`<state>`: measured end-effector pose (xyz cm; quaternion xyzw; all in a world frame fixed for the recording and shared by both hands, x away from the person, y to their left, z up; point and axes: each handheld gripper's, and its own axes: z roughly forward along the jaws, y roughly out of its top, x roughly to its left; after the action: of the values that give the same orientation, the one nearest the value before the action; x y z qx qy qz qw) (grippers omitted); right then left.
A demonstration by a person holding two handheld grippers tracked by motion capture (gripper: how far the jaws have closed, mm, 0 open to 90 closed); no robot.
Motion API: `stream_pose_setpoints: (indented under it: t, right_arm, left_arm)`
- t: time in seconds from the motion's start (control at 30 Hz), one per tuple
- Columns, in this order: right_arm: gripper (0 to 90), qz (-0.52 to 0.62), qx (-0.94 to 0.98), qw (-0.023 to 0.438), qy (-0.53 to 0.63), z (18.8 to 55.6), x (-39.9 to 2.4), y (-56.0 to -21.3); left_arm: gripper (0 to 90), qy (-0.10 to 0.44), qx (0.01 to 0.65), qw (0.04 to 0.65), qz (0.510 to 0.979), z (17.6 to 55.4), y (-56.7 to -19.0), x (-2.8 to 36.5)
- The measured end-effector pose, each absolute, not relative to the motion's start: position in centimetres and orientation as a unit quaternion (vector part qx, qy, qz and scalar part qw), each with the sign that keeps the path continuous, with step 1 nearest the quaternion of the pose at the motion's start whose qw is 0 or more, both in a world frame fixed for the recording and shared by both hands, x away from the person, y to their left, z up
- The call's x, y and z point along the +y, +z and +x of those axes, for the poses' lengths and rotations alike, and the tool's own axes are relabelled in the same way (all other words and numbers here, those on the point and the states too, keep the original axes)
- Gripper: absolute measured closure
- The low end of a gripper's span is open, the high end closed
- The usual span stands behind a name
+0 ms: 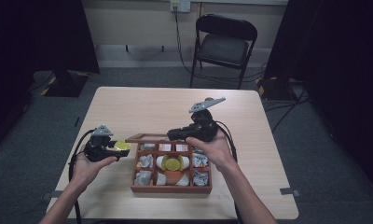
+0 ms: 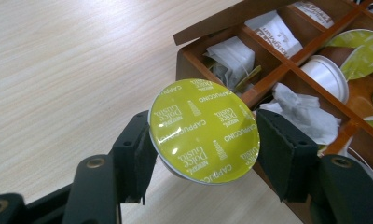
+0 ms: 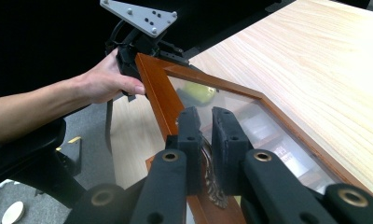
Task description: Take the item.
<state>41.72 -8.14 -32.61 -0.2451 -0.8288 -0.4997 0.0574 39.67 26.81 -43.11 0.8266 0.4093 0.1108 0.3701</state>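
Your left gripper (image 2: 203, 140) sits just left of the wooden compartment box (image 1: 170, 189), its jaws pinching a coffee capsule (image 2: 204, 130) by the sides; its yellow-green foil reads "NESCAFÉ Dolce Gusto CAPPUCCINO", repeated across the lid, and the white cup beneath is mostly hidden behind that foil. In the high view the capsule (image 1: 120, 146) hangs over bare tabletop (image 1: 142, 107), just off the box's left wall. The box holds crumpled white tea-bag sachets (image 2: 233, 58) in its outer cells, their print too small to read, while the middle cells hold more capsules (image 2: 359, 51), one white cup lying on its side; the far right of the box is cut off in the left gripper view. Your right gripper (image 3: 204, 140) is pressed together on the front edge of the glass-paned lid (image 3: 250, 121), near an ornate metal fitting partly hidden between the pads, holding the lid raised. Through the glass the contents blur into pale shapes.
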Motion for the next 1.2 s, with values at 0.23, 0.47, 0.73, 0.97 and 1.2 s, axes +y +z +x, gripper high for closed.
stream_pose_setpoints:
  t: [0.23,0.47,0.73,0.97,1.2]
  right_arm:
    - [82.3,-0.245,-0.829,0.058,-0.499,41.7,-8.1,-32.6]
    - [82.3,-0.244,-0.829,0.056,-0.500,41.7,-8.1,-32.6]
    - [82.3,-0.244,-0.829,0.056,-0.500,41.7,-8.1,-32.6]
    - [82.3,-0.244,-0.829,0.057,-0.499,41.7,-8.1,-32.6]
    - [82.3,-0.244,-0.830,0.056,-0.499,41.7,-8.1,-32.6]
  left_arm:
    - [40.5,0.114,0.421,0.366,0.822,40.7,-44.0,26.5]
    - [40.5,0.108,0.427,0.356,0.824,41.5,-45.5,26.3]
    - [40.5,0.101,0.429,0.336,0.833,41.6,-46.8,26.6]
    - [40.4,0.100,0.432,0.332,0.833,41.9,-47.3,26.4]
    - [40.4,0.103,0.429,0.328,0.835,42.0,-47.6,26.1]
